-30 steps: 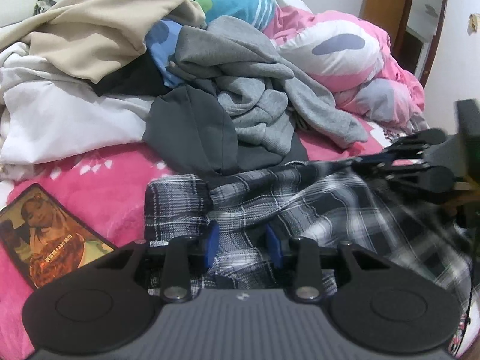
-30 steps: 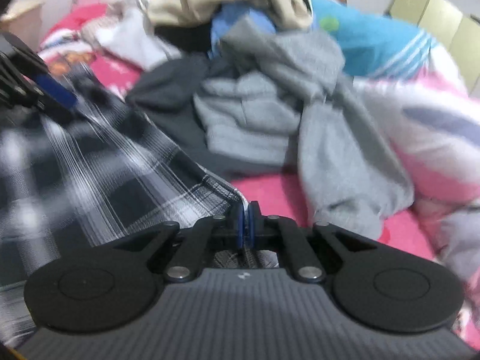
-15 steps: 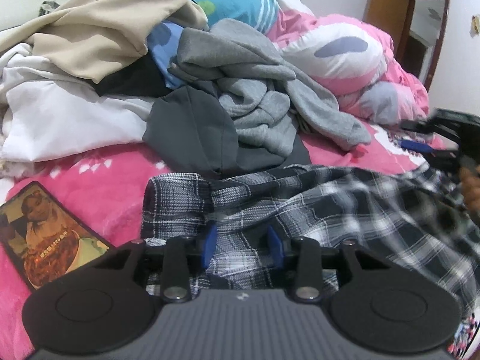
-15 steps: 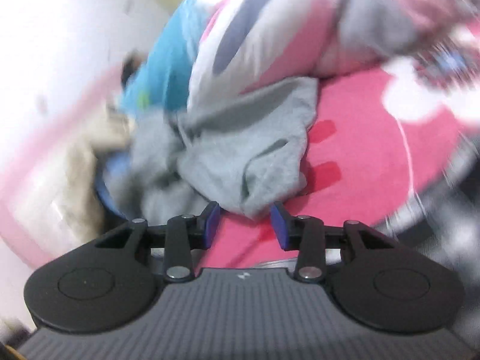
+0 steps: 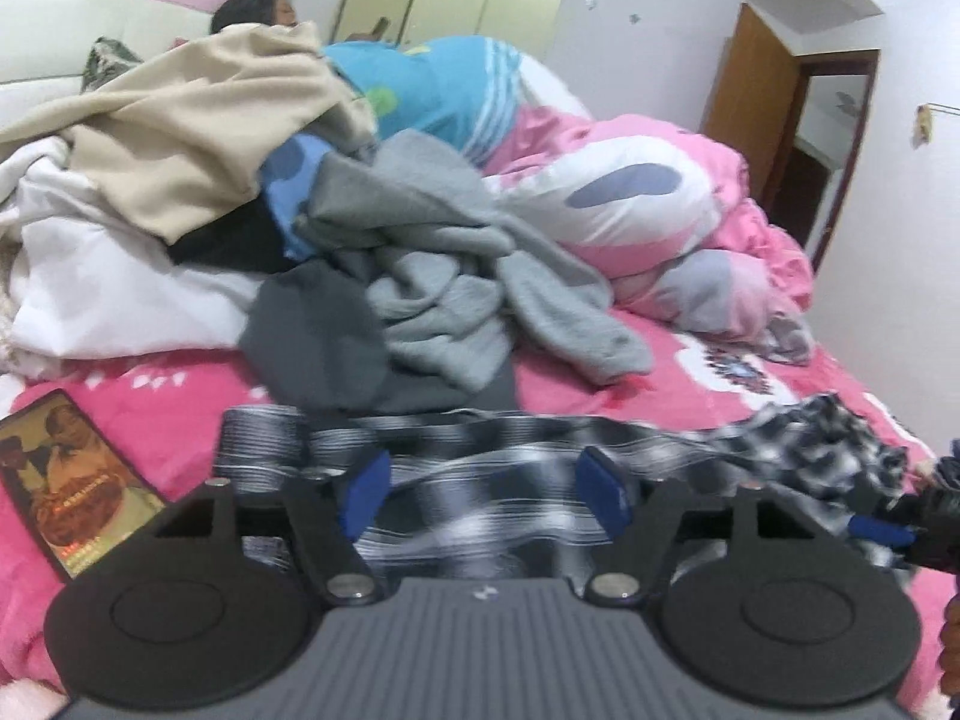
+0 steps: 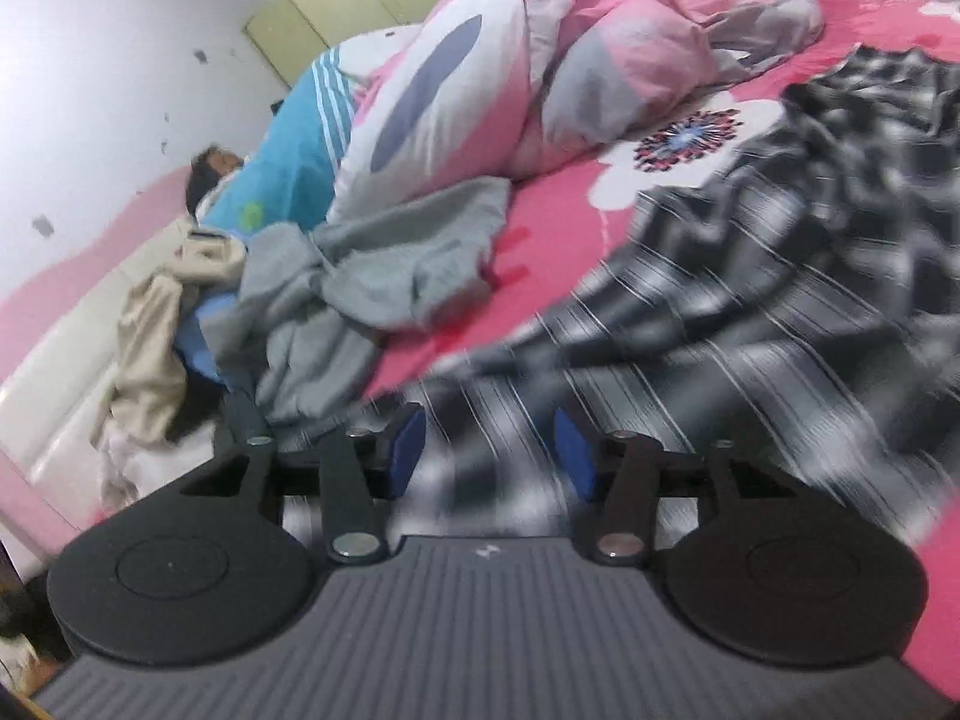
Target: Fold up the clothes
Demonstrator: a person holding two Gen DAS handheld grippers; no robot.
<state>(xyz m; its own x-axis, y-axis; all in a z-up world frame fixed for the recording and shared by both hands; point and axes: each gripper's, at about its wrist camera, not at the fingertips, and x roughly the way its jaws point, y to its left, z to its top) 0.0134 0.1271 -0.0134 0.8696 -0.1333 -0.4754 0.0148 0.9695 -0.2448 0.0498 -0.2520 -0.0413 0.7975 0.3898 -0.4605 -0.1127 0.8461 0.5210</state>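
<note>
A black-and-white plaid shirt (image 5: 528, 480) lies spread on the pink bedsheet, blurred by motion. It also shows in the right wrist view (image 6: 750, 312). My left gripper (image 5: 486, 495) is open just above the shirt's near edge, holding nothing. My right gripper (image 6: 489, 453) is open over the shirt, holding nothing; it also shows at the right edge of the left wrist view (image 5: 900, 525). A heap of unfolded clothes lies behind: a grey hoodie (image 5: 456, 276), a dark grey garment (image 5: 312, 336), a beige one (image 5: 180, 138) and a white one (image 5: 90, 294).
A person (image 5: 258, 6) lies at the head of the bed under a blue cover (image 5: 432, 90). A bunched pink-and-white duvet (image 5: 648, 210) fills the far right. A picture card (image 5: 66, 480) lies on the sheet at left. A brown door (image 5: 756, 96) stands beyond the bed.
Both grippers have opened wider and let go of the plaid shirt. The right gripper swung away to the right and down. The shirt has dropped flatter on the bed.
</note>
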